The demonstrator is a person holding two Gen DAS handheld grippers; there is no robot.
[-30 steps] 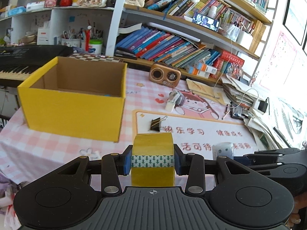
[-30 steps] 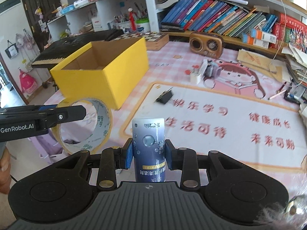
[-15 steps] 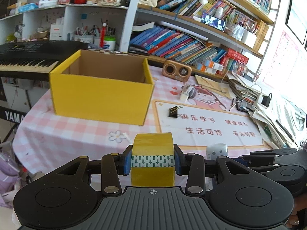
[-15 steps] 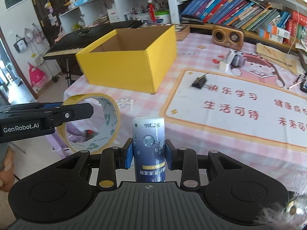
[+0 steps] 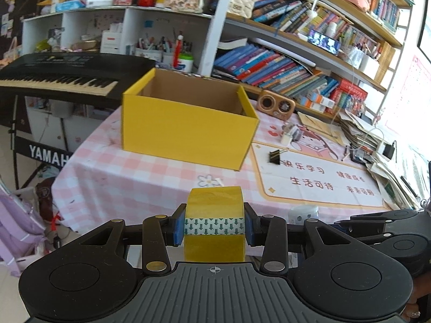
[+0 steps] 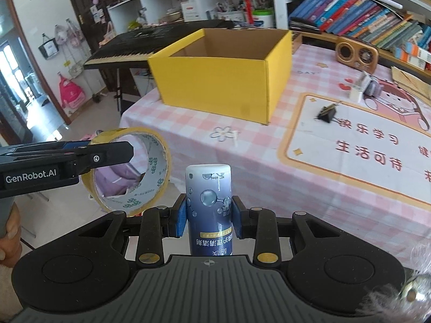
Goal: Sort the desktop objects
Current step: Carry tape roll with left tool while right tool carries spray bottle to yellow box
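Yamaha keyboard (image 5: 54, 80) far left, left gripper (image 5: 214, 227) marked GenRobot.AI with fingers clamped on yellow tape roll (image 5: 214, 226) off the tabletop (image 5: 134, 177) edge, open yellow box (image 5: 186, 129) ahead, right gripper (image 6: 208, 216) fingers clamped on blue bottle (image 6: 208, 204), binder clip (image 6: 327, 113) on printed mat (image 6: 363, 148) right.

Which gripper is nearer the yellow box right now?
Too close to call. The left gripper, shut on the tape roll, faces the yellow box head-on; the right gripper, shut on the blue bottle, is beside it, off the table edge.
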